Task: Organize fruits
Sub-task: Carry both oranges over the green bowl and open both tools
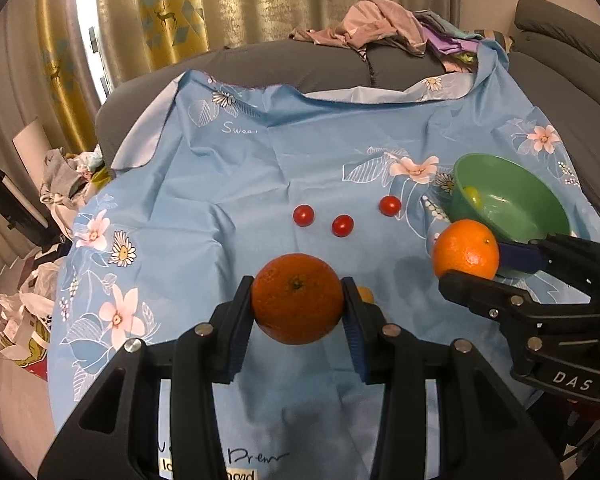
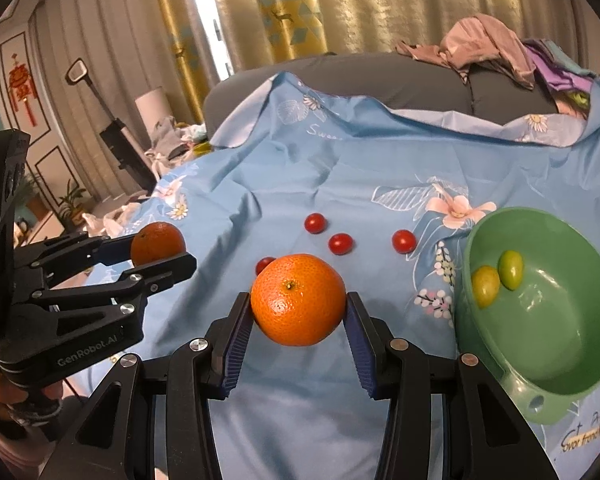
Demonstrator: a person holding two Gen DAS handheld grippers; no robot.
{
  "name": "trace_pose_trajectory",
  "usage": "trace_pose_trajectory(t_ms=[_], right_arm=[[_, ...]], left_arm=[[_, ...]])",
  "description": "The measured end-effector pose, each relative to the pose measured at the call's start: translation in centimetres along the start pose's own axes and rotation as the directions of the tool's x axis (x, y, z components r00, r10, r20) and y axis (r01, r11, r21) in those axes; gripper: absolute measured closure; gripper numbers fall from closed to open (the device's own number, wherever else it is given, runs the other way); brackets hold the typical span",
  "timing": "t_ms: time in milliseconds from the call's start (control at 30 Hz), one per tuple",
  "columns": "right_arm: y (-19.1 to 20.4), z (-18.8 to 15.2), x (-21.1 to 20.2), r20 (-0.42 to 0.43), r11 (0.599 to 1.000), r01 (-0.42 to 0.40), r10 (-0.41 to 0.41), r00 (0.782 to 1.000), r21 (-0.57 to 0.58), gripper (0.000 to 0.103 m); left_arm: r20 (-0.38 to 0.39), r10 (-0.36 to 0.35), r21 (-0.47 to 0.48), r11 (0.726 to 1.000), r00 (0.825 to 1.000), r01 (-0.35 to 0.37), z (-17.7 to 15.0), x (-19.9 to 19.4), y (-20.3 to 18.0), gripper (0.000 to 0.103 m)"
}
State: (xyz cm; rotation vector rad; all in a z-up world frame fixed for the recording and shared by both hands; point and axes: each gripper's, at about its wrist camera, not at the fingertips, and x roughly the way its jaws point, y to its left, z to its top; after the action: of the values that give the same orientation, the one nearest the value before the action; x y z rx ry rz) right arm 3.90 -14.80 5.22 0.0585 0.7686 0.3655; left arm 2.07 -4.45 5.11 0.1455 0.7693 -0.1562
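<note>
Each pair of jaws is closed around a fruit and holds it clear of the cloth. The left gripper (image 1: 298, 304) has its blue-padded jaws pressed on either side of a darker, reddish-orange round mandarin (image 1: 298, 298); the right gripper (image 2: 299, 306) grips a brighter orange round mandarin (image 2: 299, 300) the same way, part open only as wide as the fruit. Both fruits hang in the air above the light-blue flowered cloth (image 1: 220, 184), the right one nearest the green plastic bowl (image 2: 580, 320).

As I judge it, the sorting is partly done. Two small yellow-green oval fruits (image 2: 498, 280) already lie in the bowl. The two mandarins are lifted but not yet set anywhere. Four small red cherry tomatoes (image 2: 340, 243) lie loose on the cloth; one is half hidden behind the right-hand mandarin. A small yellowish thing peeps out beside the left jaw in the left wrist view, too hidden to name.

Writing: "GenRobot.AI" on the left gripper's body, "DAS" on the right gripper's. The cloth reads "Swee…" near its far edge and "Prem…" near the front; the rest is cut off.
</note>
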Motion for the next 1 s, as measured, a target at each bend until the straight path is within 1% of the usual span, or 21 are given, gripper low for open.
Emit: trace_pose_trajectory(t_ms=[267,500,700,1000], right_arm=[[0.4,-0.3,-2.1,0.042,1.0,-0.009,0.01,0.999,-0.005,0.055],[-0.4,-0.4,-3.7,0.079,1.0,0.011,-0.012,0.997,0.012,0.055],[-2.1,-0.5,-4.6,0.106,0.998,0.038,-0.042,0.993,0.044,0.055],[-5.8,-1.1,-5.5,0.123,0.989,0.094,-0.108,0.986,0.116,0.055]], left_arm=[[0.042,0.013,0.027,1.0,0.999,-0.014,-0.4,-2.1,-0.9,0.061],[0.074,0.015,0.067,0.998,0.997,-0.02,0.1,-3.0,-2.3,0.061],[0.089,0.004,0.114,0.993,0.996,-0.015,1.1,-2.8,-4.2,0.061],[0.088,-0.043,0.205,0.978,0.995,0.024,2.8,-1.2,-8.3,0.061]])
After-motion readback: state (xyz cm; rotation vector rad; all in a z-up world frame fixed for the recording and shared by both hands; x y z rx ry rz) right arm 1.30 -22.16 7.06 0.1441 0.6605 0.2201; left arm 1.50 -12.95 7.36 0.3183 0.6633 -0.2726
